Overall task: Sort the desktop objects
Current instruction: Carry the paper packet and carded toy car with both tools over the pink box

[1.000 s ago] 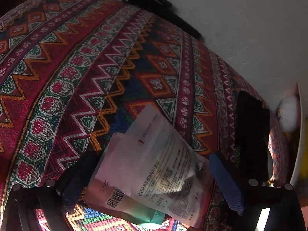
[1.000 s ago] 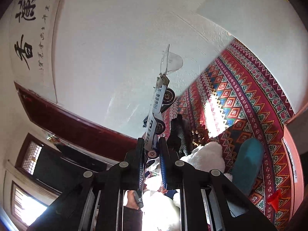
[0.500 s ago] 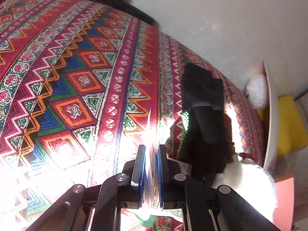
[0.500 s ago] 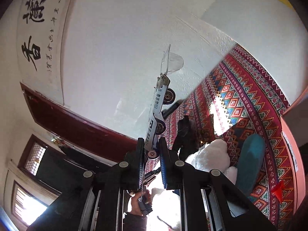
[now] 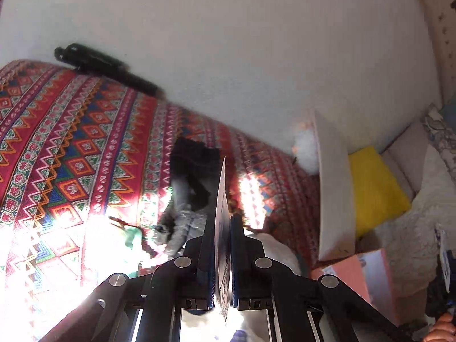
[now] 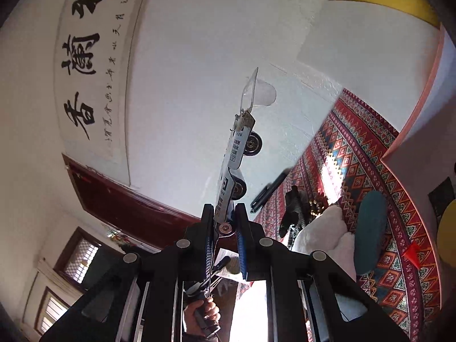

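Overhead, left gripper clamped a thin packet edge-on above the patterned cloth; right gripper pinched a carded toy car. Both seemed light, floppy; grip near edges.

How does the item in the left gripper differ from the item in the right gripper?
The left gripper holds a flat printed packet, seen edge-on as a thin sheet; the right gripper holds a battery blister card, with round cells bulging from one side. The packet ends in a plain edge; the card ends in a clear plastic tab. Both are clamped upright, off the patterned cloth.
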